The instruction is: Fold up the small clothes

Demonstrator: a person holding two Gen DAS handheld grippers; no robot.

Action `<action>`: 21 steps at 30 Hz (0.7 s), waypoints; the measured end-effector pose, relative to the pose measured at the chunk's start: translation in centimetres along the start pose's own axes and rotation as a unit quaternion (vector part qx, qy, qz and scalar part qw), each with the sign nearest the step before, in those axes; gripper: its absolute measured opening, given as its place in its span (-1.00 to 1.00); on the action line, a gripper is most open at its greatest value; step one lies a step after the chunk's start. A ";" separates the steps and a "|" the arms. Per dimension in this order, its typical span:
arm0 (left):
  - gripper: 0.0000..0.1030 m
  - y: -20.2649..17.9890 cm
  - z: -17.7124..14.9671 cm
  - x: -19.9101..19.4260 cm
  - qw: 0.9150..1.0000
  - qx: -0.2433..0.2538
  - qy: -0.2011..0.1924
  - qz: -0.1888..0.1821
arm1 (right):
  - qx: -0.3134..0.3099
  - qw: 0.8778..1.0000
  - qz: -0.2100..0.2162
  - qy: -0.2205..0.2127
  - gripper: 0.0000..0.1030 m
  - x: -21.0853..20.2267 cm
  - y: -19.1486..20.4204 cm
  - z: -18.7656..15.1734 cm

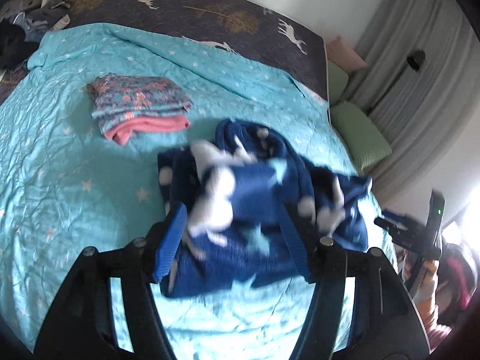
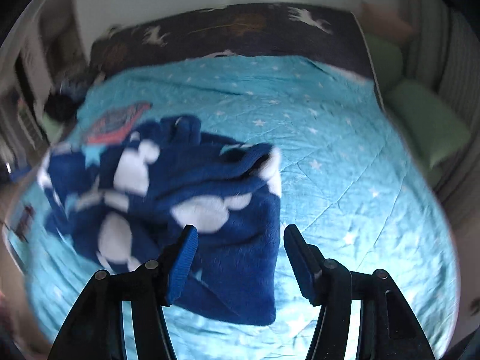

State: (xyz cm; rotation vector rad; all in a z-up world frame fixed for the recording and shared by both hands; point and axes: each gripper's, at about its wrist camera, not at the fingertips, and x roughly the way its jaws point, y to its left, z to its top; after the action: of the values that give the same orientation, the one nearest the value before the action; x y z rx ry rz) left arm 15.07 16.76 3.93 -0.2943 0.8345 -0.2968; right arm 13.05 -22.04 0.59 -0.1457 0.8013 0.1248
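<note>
A dark blue fleece garment with white shapes (image 1: 258,198) lies bunched on the turquoise star quilt (image 1: 60,180). My left gripper (image 1: 234,225) is open, its jaws wide apart on either side of the garment's near part. In the right wrist view the same garment (image 2: 180,198) lies left of centre, blurred. My right gripper (image 2: 238,249) is open above the garment's near right corner, holding nothing. The right gripper also shows at the right edge of the left wrist view (image 1: 420,234).
A folded stack of patterned and pink clothes (image 1: 138,105) sits on the quilt at the far left. A dark deer-print sheet (image 1: 210,9) covers the bed's far end. Green pillows (image 1: 360,132) lie beside the bed on the right. Loose clothes (image 1: 27,27) are heaped at the far left corner.
</note>
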 end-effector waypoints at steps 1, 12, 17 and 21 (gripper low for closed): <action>0.27 -0.3 -1.1 0.2 1.000 0.010 0.008 0.001 | -0.013 1.000 -0.001 0.000 0.19 0.5 0.5 -0.5; 0.27 -0.2 -4.2 3.6 0.998 0.001 0.064 -0.004 | -0.046 0.998 -0.029 -0.008 0.23 2.1 3.2 -0.9; 0.27 0.6 -3.4 4.8 0.998 -0.021 0.056 0.002 | -0.084 0.995 -0.046 -0.006 0.30 3.1 4.2 -0.9; 0.27 0.5 -1.8 5.8 0.999 -0.031 0.042 0.004 | -0.099 0.990 -0.101 -0.028 0.30 3.8 4.3 0.2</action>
State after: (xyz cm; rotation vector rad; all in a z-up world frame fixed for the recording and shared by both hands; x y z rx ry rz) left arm 17.43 14.83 -1.34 -0.3375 0.9291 -0.2777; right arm 15.10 -17.53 -2.33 -0.4088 0.7131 0.0172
